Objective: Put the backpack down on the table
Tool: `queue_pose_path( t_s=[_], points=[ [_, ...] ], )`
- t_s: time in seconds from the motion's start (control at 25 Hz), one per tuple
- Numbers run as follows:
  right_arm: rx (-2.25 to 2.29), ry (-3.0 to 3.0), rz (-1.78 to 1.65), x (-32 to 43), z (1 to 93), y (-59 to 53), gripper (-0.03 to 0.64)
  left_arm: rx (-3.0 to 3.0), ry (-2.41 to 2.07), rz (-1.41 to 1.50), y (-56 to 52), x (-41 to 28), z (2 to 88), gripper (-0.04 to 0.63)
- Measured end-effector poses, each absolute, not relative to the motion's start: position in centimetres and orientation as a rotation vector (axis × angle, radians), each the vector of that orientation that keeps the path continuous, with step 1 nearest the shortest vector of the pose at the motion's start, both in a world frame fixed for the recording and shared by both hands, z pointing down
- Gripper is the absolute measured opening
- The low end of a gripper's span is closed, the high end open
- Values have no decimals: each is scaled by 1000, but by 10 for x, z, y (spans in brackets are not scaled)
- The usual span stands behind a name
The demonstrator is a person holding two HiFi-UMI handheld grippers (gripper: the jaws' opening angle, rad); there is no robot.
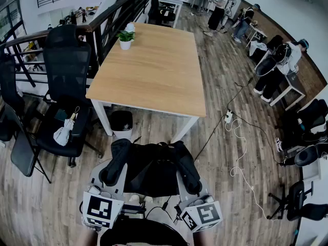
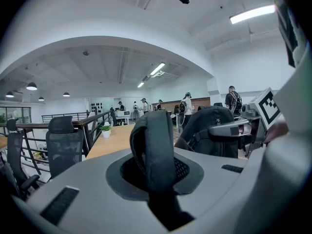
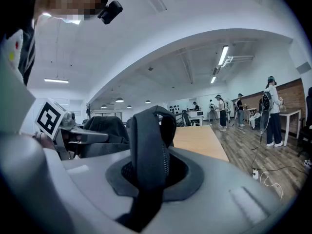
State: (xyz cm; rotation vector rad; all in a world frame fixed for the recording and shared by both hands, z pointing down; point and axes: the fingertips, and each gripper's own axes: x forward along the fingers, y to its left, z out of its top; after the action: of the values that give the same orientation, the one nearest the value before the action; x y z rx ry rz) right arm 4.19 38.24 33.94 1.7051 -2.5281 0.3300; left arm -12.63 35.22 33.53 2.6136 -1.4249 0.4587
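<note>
The left gripper [image 2: 155, 179] is clenched on the left-hand strap [image 2: 152, 147], a padded black shoulder strap standing up between its jaws. The right gripper [image 3: 148, 182] is clamped the same way on the right-hand strap [image 3: 148, 150]. Between them hangs the black fabric backpack [image 1: 151, 168], held over the wooden plank floor [image 1: 220, 76] just near of the table edge. Each gripper cube bears black-and-white square markers.

Beyond lies the light wooden table with white legs [image 1: 154, 70]. A small white pot [image 1: 125, 44] holding a green plant [image 1: 125, 35] stands at its far left corner, with broad bare wood between pot and near edge. A black bin [image 1: 122, 124] sits under the near edge, its contents unclear. A black office chair [image 1: 66, 81] flanks the left side, and white cables [image 1: 237, 137] trail across the floor at right.
</note>
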Motion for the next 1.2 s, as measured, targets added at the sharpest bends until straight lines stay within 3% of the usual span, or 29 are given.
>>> queue_pose_path(
  t_s=[1.2],
  points=[
    [1808,-2523,334,11,339,361,63,2690,-1410,385,325,-153,330,64]
  ],
)
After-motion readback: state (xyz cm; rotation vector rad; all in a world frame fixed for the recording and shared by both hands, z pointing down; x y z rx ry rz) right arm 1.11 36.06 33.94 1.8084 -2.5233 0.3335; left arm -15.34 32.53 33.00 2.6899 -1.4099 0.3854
